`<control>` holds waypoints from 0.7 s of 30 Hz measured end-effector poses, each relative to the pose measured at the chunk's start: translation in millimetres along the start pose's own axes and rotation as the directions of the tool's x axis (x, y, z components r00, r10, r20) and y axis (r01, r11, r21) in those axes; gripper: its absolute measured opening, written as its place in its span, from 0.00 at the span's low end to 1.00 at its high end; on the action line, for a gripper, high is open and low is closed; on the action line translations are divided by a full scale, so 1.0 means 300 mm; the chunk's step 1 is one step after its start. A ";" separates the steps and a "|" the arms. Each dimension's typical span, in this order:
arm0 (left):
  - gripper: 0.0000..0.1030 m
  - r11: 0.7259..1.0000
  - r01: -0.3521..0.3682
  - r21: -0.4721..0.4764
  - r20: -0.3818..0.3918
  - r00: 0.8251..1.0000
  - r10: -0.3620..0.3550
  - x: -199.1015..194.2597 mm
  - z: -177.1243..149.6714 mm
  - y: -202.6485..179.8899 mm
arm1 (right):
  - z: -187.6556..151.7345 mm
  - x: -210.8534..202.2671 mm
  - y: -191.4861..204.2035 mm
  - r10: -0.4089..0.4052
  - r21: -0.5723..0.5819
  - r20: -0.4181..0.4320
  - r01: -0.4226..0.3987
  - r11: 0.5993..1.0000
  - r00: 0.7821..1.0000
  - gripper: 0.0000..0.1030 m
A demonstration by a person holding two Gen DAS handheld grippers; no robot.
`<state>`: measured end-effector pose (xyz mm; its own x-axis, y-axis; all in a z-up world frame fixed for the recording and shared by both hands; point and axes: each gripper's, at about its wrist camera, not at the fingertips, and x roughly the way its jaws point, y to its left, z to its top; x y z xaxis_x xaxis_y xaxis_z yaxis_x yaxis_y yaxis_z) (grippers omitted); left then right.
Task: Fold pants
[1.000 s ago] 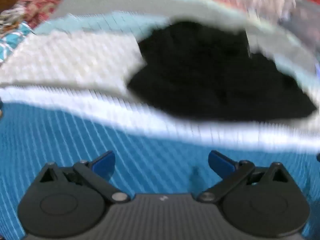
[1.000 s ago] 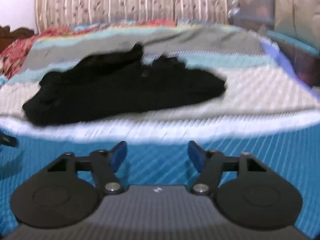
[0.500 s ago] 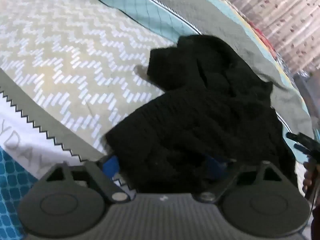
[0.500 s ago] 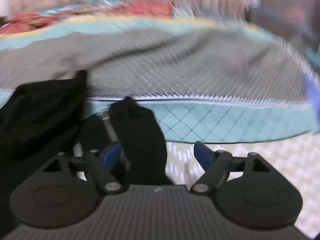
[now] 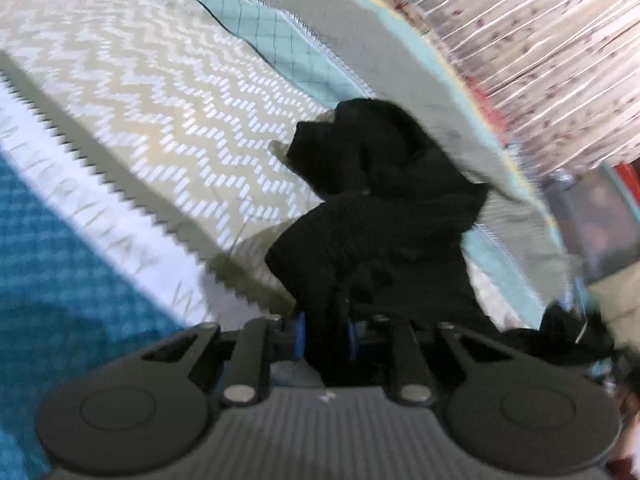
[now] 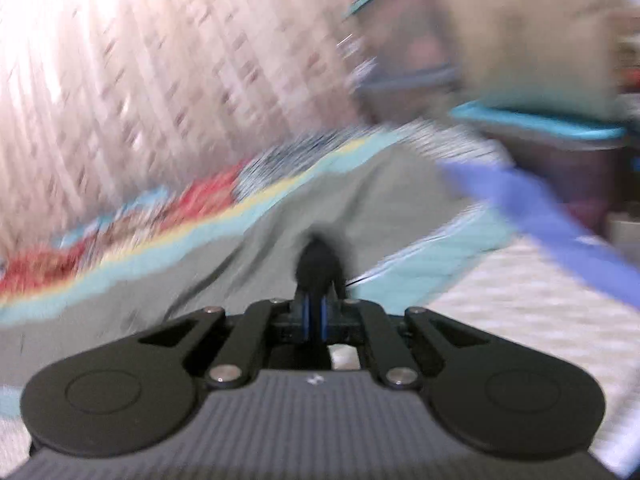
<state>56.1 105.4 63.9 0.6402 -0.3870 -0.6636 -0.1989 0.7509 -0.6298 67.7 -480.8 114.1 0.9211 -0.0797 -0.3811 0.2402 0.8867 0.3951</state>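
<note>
Black pants (image 5: pixel 384 236) bunched on the bedspread (image 5: pixel 160 92) — left claw (image 5: pixel 325 338) and right claw (image 6: pixel 315 312) both clenched on them.

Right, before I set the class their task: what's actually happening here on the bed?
A person is working with handheld tongs in each hand to fold black pants on a patterned bedspread. The left tongs are shut on a bunched part of the fabric. The right tongs are shut on another small bit of the dark cloth. The right view is blurred, and no fold is visible yet.
</note>
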 end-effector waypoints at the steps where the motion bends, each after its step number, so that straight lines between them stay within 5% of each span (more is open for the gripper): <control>1: 0.16 1.000 -0.003 0.007 0.009 1.000 0.003 -0.047 -0.010 0.004 | -0.004 -0.112 -0.067 -0.032 0.021 0.017 0.032 0.999 0.999 0.08; 4: 0.16 0.999 -0.039 0.016 0.036 0.999 0.039 -0.185 -0.029 0.039 | -0.088 -0.427 -0.278 -0.157 0.064 -0.010 0.158 0.985 0.988 0.08; 7: 0.16 0.995 -0.101 0.019 0.054 0.994 0.100 -0.281 -0.034 0.100 | -0.209 -0.585 -0.427 -0.232 0.133 -0.143 0.251 0.959 0.962 0.14; 11: 0.16 0.989 -0.150 -0.006 0.043 0.988 0.150 -0.328 -0.061 0.173 | -0.359 -0.719 -0.605 -0.213 0.282 -0.297 0.299 0.912 0.931 0.15; 14: 0.16 0.986 -0.169 -0.002 0.008 0.986 0.169 -0.288 -0.110 0.255 | -0.370 -0.816 -0.674 -0.191 0.355 -0.298 0.294 0.887 0.935 0.34; 15: 0.17 0.984 -0.177 0.006 0.002 0.984 0.177 -0.275 -0.125 0.260 | -0.327 -0.776 -0.639 -0.174 0.383 -0.300 0.286 0.878 0.938 0.44; 21: 0.17 0.974 -0.226 -0.023 -0.006 0.974 0.226 -0.209 -0.193 0.271 | -0.216 -0.645 -0.665 -0.125 0.433 -0.319 0.261 0.862 0.940 0.44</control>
<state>-43.2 159.7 30.7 0.5746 -0.2104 -0.7909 -0.3553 0.8064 -0.4727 -178.3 -612.8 55.0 0.7377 -0.0400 -0.6739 0.5808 0.5465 0.6033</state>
